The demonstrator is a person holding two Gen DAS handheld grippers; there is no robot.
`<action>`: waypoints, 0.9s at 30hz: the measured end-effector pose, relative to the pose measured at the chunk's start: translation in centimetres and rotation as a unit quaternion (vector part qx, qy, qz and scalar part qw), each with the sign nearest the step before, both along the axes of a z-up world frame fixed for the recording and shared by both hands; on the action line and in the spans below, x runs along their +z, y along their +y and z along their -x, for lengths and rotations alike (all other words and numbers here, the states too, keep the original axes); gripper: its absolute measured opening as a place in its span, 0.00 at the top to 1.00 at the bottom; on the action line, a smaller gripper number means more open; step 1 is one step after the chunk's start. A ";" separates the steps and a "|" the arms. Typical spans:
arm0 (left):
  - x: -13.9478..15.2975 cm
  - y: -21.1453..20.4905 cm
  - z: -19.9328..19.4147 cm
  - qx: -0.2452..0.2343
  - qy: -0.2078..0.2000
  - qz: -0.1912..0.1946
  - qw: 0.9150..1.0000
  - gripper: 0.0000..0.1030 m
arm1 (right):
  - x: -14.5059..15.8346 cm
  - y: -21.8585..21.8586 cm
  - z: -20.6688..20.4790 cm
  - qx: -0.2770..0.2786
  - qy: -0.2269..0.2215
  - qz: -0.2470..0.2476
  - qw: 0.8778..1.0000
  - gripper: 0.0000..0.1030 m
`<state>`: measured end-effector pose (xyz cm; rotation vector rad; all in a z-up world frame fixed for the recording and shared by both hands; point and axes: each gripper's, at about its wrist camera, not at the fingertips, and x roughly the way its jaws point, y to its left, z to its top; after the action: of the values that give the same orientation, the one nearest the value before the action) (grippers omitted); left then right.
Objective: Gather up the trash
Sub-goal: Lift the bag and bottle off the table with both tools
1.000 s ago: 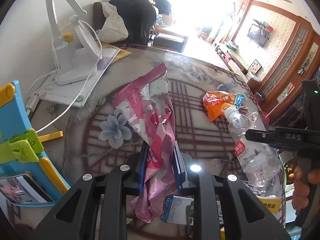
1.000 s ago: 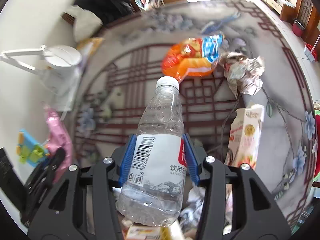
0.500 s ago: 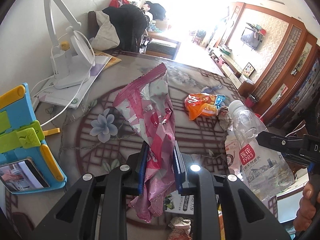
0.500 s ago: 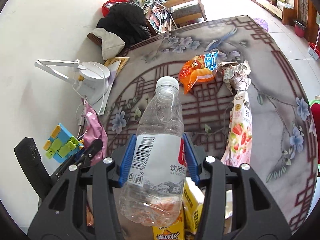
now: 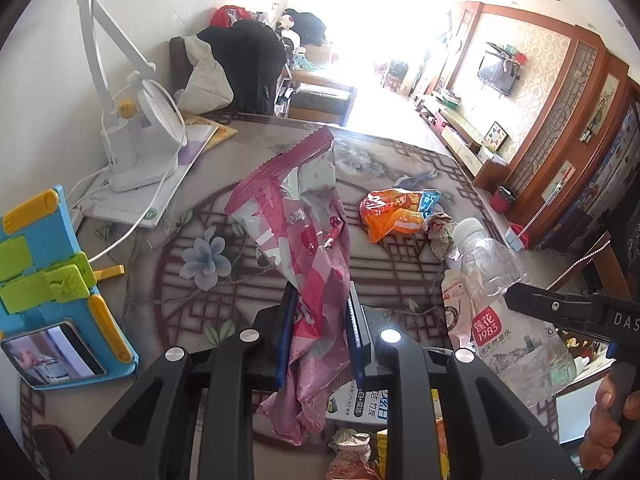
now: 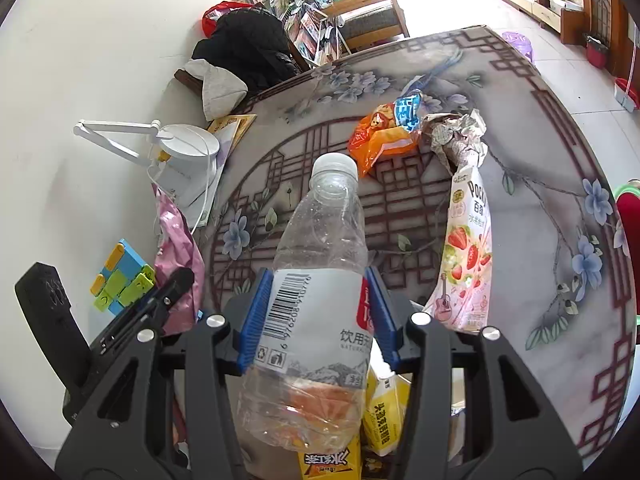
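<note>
Carrying step: the left tool (image 5: 320,334) clamps a crumpled pink foil wrapper (image 5: 304,248), the right tool (image 6: 320,312) a clear plastic water bottle (image 6: 320,280); next, releasing both over the rubbish heap at six o'clock.

The worktop (image 6: 540,240), covered in a flower-and-lattice pattern, carries an orange snack bag (image 6: 378,136), crumpled paper (image 6: 456,136), a strawberry biscuit box (image 6: 466,248), a white lamp (image 5: 132,148) and a blue phone stand (image 5: 52,280).

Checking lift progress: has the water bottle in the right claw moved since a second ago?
Yes. The water bottle rose and pulled back from the orange snack bag, which now looks smaller and farther.
</note>
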<state>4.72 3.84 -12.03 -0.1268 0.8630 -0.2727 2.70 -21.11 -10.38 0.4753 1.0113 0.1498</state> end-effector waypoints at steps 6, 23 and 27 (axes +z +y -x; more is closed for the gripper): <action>0.7 -0.6 0.4 0.004 -0.008 -0.010 1.000 0.80 | -0.2 -0.8 0.5 0.000 -0.006 -0.015 1.000 0.55; 1.8 -7.5 2.3 0.034 -0.023 -0.006 0.999 0.80 | 0.9 -6.3 1.5 0.041 -0.024 -0.034 0.998 0.55; 2.2 -9.9 3.0 0.037 -0.024 -0.012 0.999 0.80 | 1.1 -8.7 1.7 0.042 -0.027 -0.040 0.998 0.55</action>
<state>1.76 -6.01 -9.87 -0.1294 0.8116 -0.1958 0.95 -29.77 -9.32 0.4995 0.9760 0.2779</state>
